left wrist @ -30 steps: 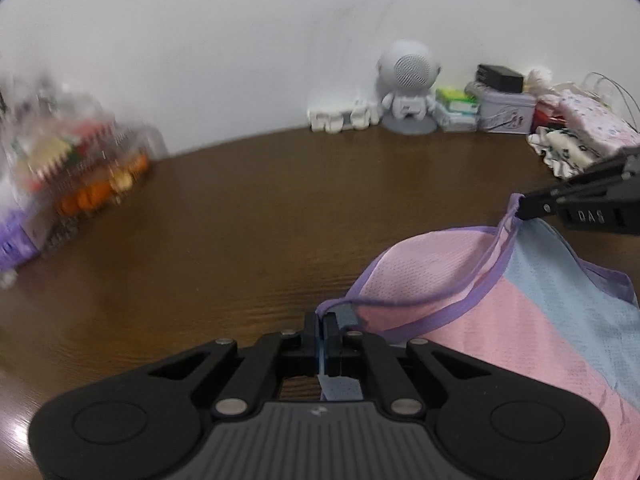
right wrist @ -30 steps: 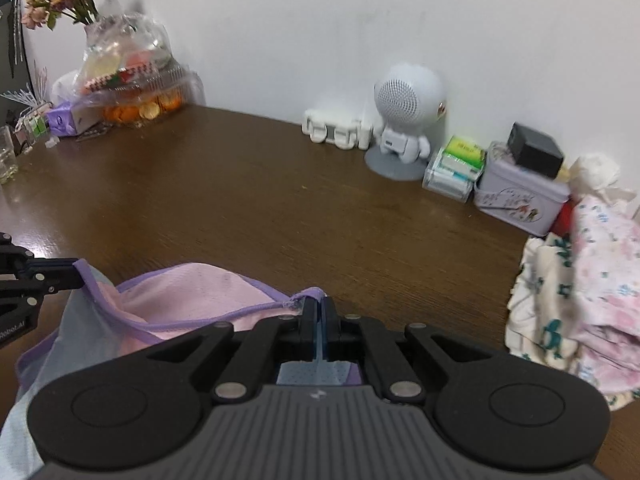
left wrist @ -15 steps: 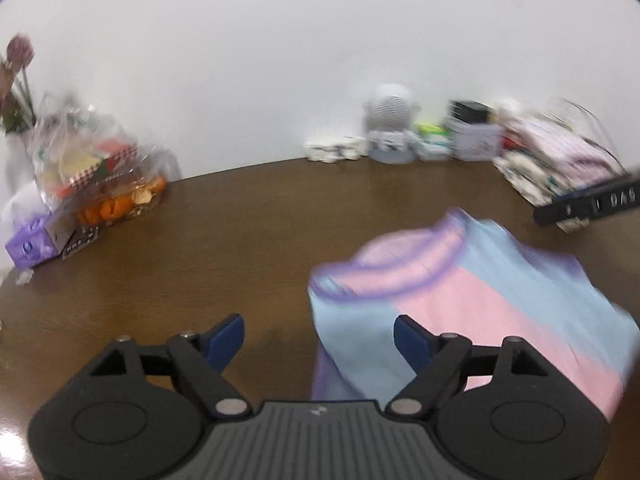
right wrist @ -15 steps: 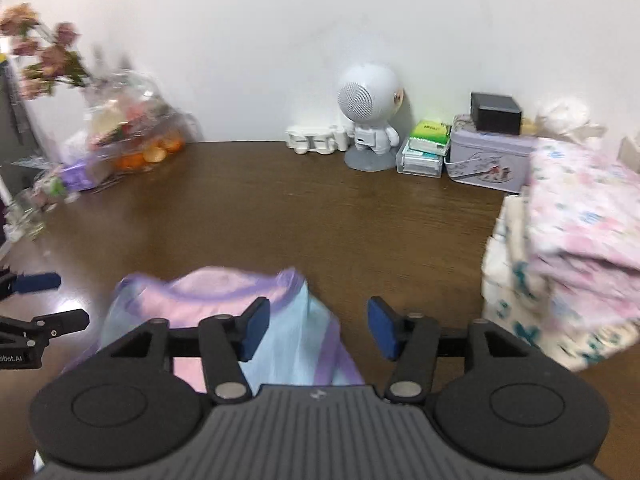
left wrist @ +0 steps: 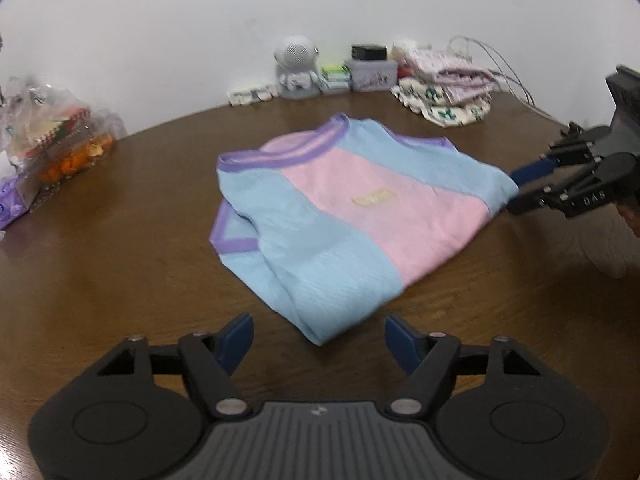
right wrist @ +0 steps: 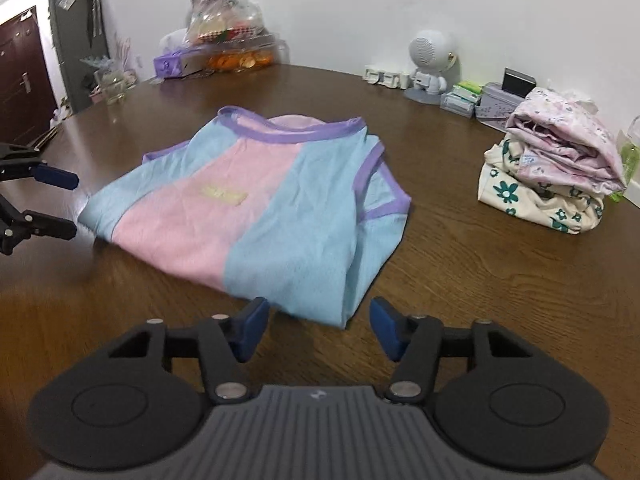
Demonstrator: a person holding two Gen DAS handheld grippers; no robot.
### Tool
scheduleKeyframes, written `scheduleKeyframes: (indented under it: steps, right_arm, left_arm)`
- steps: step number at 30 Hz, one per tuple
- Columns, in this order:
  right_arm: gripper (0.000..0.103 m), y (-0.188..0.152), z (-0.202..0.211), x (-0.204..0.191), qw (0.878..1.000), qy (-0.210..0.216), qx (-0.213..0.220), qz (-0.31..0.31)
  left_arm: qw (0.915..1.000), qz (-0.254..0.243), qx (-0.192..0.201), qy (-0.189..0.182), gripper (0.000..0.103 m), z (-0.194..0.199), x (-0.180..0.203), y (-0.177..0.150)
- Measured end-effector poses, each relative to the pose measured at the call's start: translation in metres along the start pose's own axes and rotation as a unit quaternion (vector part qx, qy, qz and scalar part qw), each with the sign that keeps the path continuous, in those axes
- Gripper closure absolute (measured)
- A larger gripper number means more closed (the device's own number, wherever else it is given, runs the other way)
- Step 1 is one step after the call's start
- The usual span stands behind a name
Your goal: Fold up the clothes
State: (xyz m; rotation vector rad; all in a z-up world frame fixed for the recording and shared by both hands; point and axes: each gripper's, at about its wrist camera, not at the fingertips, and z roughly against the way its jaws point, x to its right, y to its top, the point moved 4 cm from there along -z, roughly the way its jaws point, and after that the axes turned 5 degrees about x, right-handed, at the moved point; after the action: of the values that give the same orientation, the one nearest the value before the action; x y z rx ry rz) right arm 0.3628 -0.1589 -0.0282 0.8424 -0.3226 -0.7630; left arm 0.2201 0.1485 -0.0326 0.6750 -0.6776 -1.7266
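Observation:
A folded shirt (left wrist: 352, 208), pink and light blue with purple trim, lies flat on the brown table (left wrist: 120, 280). My left gripper (left wrist: 318, 338) hovers just short of its near corner. Its jaws are closing with no pad on the cloth. In the right wrist view the same shirt (right wrist: 256, 208) lies ahead of my right gripper (right wrist: 319, 320), whose jaws are also closing on nothing. Each gripper shows in the other's view, beside a side edge of the shirt: the right gripper (left wrist: 524, 186) and the left gripper (right wrist: 66, 204), both apart from the cloth.
A stack of folded patterned clothes (right wrist: 560, 172) sits at the back right. Along the wall stand a white robot-shaped figure (right wrist: 430, 64), small boxes (right wrist: 496, 100) and a bag of fruit and snacks (right wrist: 232, 40). A light sleeve (left wrist: 604, 240) follows the right gripper.
Both grippers were shut on the shirt's purple edge and have let go, opened and drawn back toward the near side. The shirt has dropped and now lies folded on the table.

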Motion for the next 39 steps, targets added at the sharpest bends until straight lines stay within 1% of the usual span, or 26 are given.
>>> scheduleKeyframes:
  steps: [2, 4, 5, 6, 8, 10, 11, 13, 14, 15, 16, 17, 18, 22, 25, 27, 31, 34, 36, 39]
  right_arm:
    - [0.050, -0.001, -0.002, -0.001, 1.000, 0.000, 0.000, 0.012]
    - [0.053, -0.002, -0.004, -0.002, 1.000, 0.000, -0.002, 0.024]
    - [0.055, -0.002, -0.005, -0.003, 1.000, 0.003, -0.003, 0.029]
    - [0.060, -0.002, -0.006, -0.004, 0.999, 0.007, -0.004, 0.034]
    - [0.064, -0.002, -0.007, -0.005, 0.999, 0.016, -0.004, 0.042]
    - [0.065, -0.001, -0.008, -0.007, 0.999, 0.021, -0.004, 0.048]
    - [0.067, -0.001, -0.008, -0.006, 0.999, 0.023, -0.004, 0.049]
    - [0.072, -0.001, -0.008, -0.007, 0.998, 0.027, -0.005, 0.050]
    - [0.078, -0.001, -0.008, -0.007, 0.998, 0.028, -0.006, 0.051]
    - [0.085, 0.000, -0.007, -0.008, 0.998, 0.029, -0.007, 0.052]
    - [0.087, 0.000, -0.007, -0.008, 0.998, 0.028, -0.008, 0.050]
    - [0.093, 0.000, -0.006, -0.009, 0.998, 0.027, -0.010, 0.048]
    - [0.098, 0.000, -0.005, -0.010, 0.999, 0.026, -0.011, 0.046]
    - [0.100, 0.003, 0.008, -0.014, 0.999, 0.013, -0.006, 0.041]
    - [0.100, 0.002, 0.034, -0.019, 0.999, 0.012, 0.004, 0.035]
    - [0.100, -0.006, 0.054, -0.025, 0.999, 0.005, 0.005, 0.035]
    - [0.100, -0.038, 0.096, -0.040, 1.000, -0.017, -0.012, 0.022]
    - [0.100, -0.072, 0.129, -0.058, 0.999, -0.030, -0.022, 0.003]
    - [0.100, -0.096, 0.149, -0.069, 0.999, -0.037, -0.027, -0.011]
    - [0.100, -0.129, 0.172, -0.091, 0.998, -0.052, -0.034, -0.020]
  left_arm:
    - [1.0000, -0.004, -0.007, 0.000, 0.039, -0.004, 0.003, -0.001]
    - [0.9999, -0.008, -0.013, 0.003, 0.044, -0.008, 0.005, -0.002]
    - [0.9998, -0.010, -0.015, 0.005, 0.050, -0.011, 0.006, -0.003]
    - [0.9998, -0.009, -0.017, 0.005, 0.059, -0.014, 0.007, -0.003]
    - [0.9998, -0.005, -0.017, 0.004, 0.062, -0.016, 0.005, -0.002]
    - [0.9999, -0.006, -0.015, 0.005, 0.065, -0.017, 0.004, 0.000]
    - [0.9998, -0.008, -0.014, 0.007, 0.066, -0.017, 0.004, 0.001]
    - [0.9998, -0.011, -0.013, 0.006, 0.076, -0.018, 0.004, 0.002]
    - [0.9998, -0.014, -0.013, 0.004, 0.088, -0.019, 0.004, 0.002]
    - [0.9998, -0.016, -0.013, 0.002, 0.097, -0.019, 0.004, 0.002]
    - [0.9997, -0.020, -0.012, 0.003, 0.098, -0.019, 0.004, 0.001]
    - [0.9996, -0.027, -0.010, 0.004, 0.101, -0.018, 0.005, 0.001]
    - [0.9995, -0.029, -0.008, 0.003, 0.101, -0.016, 0.006, 0.002]
    - [0.9994, -0.035, 0.004, -0.006, 0.102, 0.001, 0.010, 0.006]
    - [0.9986, -0.049, 0.012, -0.019, 0.102, 0.020, 0.020, 0.003]
    - [0.9976, -0.060, 0.015, -0.032, 0.102, 0.031, 0.023, 0.002]
    - [0.9951, -0.078, 0.015, -0.059, 0.102, 0.038, 0.022, 0.002]
    - [0.9930, -0.086, 0.012, -0.080, 0.102, 0.045, 0.031, -0.008]
    - [0.9918, -0.090, 0.010, -0.091, 0.102, 0.042, 0.030, -0.012]
    - [0.9906, -0.088, 0.008, -0.104, 0.102, 0.054, 0.048, -0.036]
